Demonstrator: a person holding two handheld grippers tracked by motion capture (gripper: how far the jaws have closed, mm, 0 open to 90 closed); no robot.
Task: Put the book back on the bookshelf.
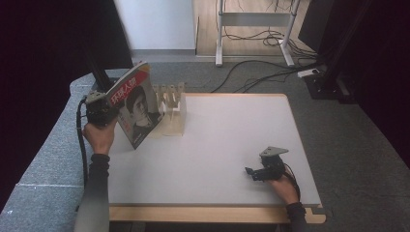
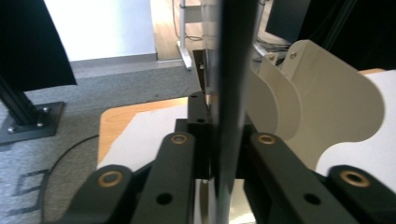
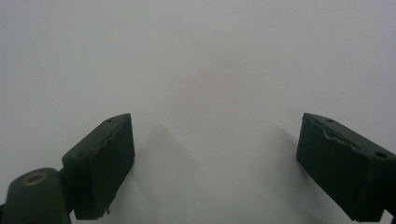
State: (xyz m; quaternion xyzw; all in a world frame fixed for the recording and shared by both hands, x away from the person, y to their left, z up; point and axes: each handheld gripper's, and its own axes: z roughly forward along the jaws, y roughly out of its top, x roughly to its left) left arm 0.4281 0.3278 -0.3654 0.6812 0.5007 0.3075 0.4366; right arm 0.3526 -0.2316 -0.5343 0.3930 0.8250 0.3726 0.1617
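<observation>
A magazine (image 1: 137,105) with a red title band and a portrait on its cover is held tilted above the table's left side, my left gripper (image 1: 102,109) shut on its edge. In the left gripper view the magazine (image 2: 231,93) runs edge-on as a dark vertical strip between the closed jaws. Just right of it stands a pale wooden rack (image 1: 173,110) with upright dividers, whose curved dividers (image 2: 327,109) rise close behind the magazine. My right gripper (image 1: 255,173) rests open near the table's front right, nothing between its fingers (image 3: 100,165), above bare white tabletop (image 3: 210,70).
The white table (image 1: 227,140) has a wooden front edge. Grey carpet surrounds it. A desk frame (image 1: 254,29) and loose cables (image 1: 270,67) lie on the floor beyond the far edge. A black stand (image 1: 101,72) rises at the far left.
</observation>
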